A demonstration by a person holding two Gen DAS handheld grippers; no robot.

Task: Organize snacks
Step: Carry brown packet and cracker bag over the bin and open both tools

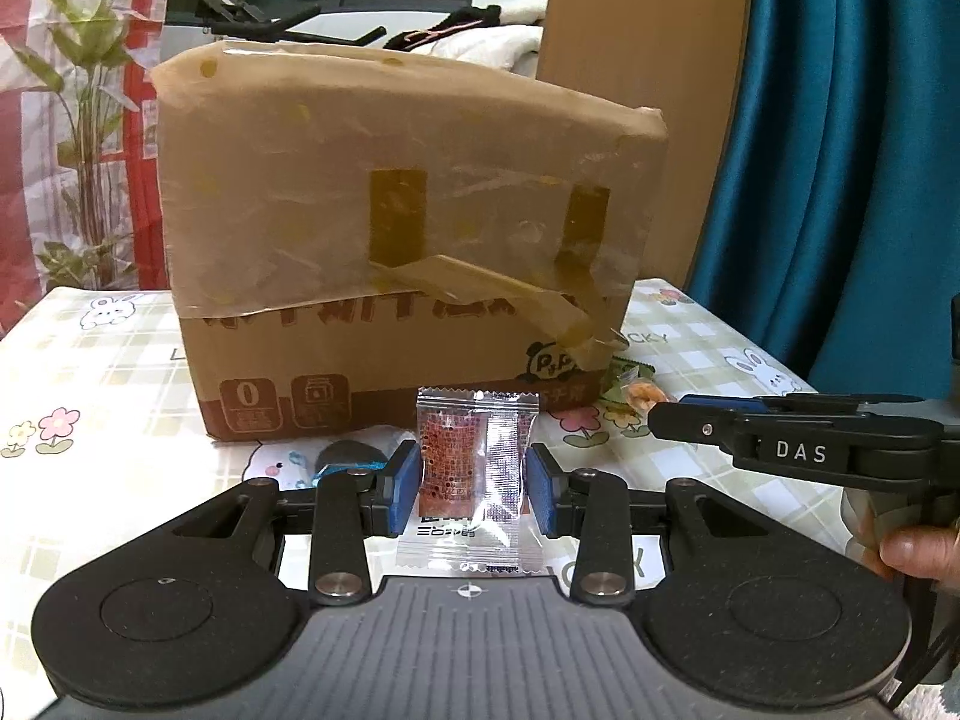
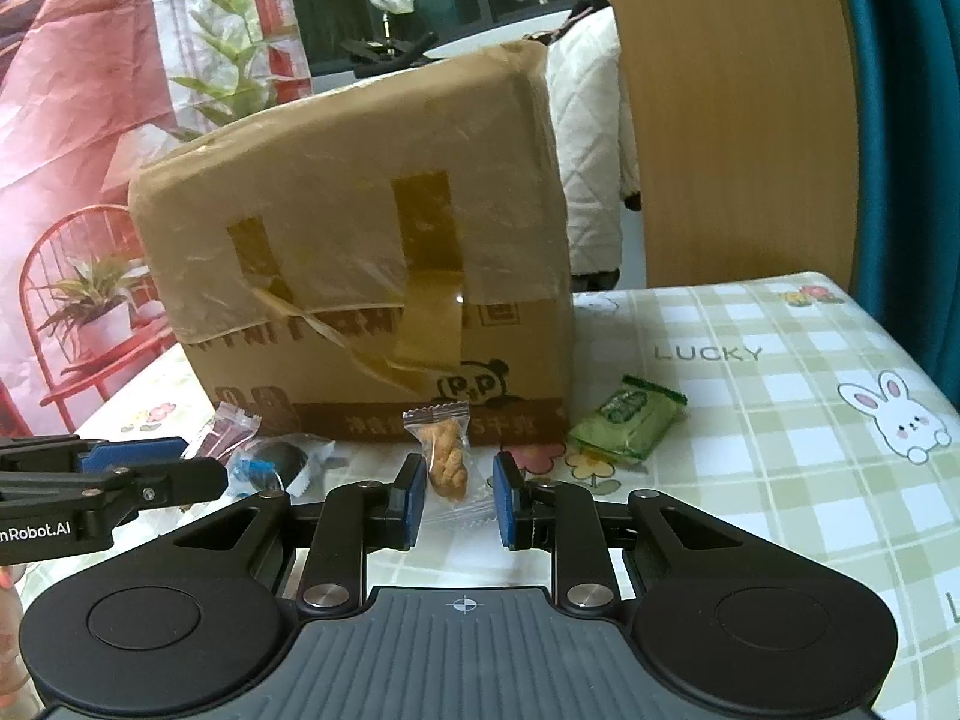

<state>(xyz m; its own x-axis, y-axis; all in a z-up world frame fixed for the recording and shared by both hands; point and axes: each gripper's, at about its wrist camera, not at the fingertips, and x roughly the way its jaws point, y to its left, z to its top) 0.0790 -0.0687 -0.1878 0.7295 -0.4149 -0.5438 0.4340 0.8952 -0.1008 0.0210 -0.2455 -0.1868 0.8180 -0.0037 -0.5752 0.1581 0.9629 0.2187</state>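
Observation:
My left gripper (image 1: 474,471) is shut on a clear packet holding a red-brown snack (image 1: 447,450); the packet stands upright between the blue pads, above the tablecloth. My right gripper (image 2: 459,480) is shut on a clear packet with a twisted golden dough snack (image 2: 447,459). In the left wrist view the right gripper (image 1: 663,414) comes in from the right with the twist snack (image 1: 641,394) at its tip. The right wrist view shows the left gripper (image 2: 201,462) at the left edge, the red-brown packet (image 2: 222,432) sticking out beyond it. Both grippers face the taped cardboard box (image 1: 396,228).
The cardboard box (image 2: 360,252) stands on a checked tablecloth (image 2: 780,420) with bunny prints. A green snack packet (image 2: 627,420) lies by its right corner, and a packet with a dark round snack (image 2: 276,462) lies in front of it. A wooden panel (image 2: 732,120) rises behind.

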